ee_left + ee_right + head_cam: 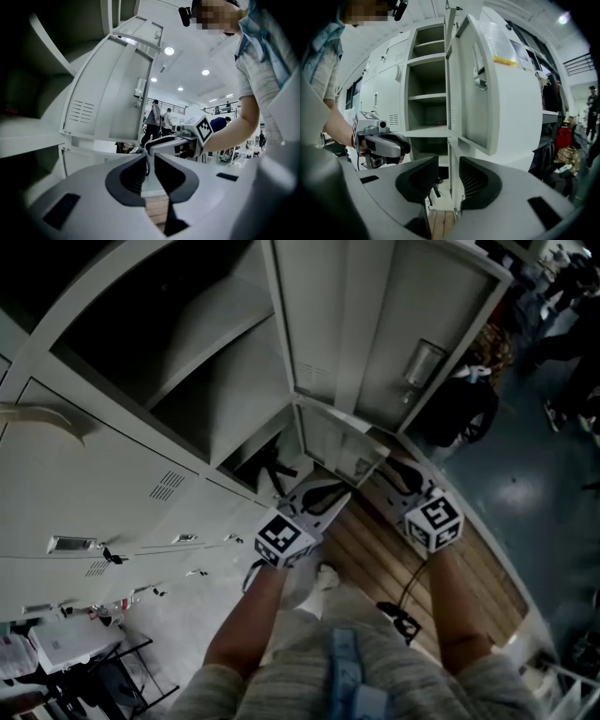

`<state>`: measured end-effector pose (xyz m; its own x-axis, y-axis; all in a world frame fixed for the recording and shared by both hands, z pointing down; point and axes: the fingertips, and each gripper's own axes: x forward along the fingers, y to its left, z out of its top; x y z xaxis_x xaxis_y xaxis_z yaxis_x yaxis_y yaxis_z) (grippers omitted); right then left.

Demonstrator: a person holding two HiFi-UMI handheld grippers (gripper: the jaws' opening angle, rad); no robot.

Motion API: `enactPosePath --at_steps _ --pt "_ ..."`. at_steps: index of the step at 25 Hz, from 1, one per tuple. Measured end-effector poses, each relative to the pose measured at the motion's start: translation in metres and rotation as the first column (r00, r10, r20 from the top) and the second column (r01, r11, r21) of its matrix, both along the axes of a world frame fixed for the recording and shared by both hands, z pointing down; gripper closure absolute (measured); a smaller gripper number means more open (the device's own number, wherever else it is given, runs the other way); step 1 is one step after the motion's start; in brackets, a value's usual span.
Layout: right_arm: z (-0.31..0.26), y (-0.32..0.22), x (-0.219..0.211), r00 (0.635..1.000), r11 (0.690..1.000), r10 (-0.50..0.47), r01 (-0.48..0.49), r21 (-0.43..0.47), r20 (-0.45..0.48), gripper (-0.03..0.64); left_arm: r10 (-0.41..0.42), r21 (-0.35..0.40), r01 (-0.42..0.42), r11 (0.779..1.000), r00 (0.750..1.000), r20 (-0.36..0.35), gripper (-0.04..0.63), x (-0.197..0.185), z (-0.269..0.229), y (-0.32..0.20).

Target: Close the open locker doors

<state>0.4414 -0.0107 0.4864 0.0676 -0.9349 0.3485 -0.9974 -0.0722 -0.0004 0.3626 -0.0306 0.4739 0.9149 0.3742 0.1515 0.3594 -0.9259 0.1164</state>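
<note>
**A:** How does the right gripper (449, 171) stand?

**B:** Its jaws are a moderate gap apart and grip nothing. The lower locker door (456, 187) shows edge-on in that gap, just past the tips. I cannot tell whether it touches them.

**A:** And the left gripper (150, 161)?

**B:** Its jaws are only a narrow slit apart, with nothing held. It hangs just beside the right one, both low in front of the lower compartment.

**A:** Where are the doors?

**B:** Both are open. The upper locker door (476, 93) swings out above the grippers, with its handle (481, 83) on the face. The lower door hangs under it in the same column. Shelves (426, 97) show inside the upper compartment.

**A:** And farther out?

**B:** There are closed lockers (94, 484) on the person's left and a wooden floor strip (375, 554) beneath the grippers. People (153, 119) stand well beyond.
</note>
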Motion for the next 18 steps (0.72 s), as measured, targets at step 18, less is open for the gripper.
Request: enactPosePath --at_steps 18 --pt "0.047 -0.003 0.04 1.0 0.992 0.01 -0.007 -0.128 0.019 0.502 0.015 -0.017 -0.015 1.0 1.0 0.024 0.558 0.028 0.011 0.004"
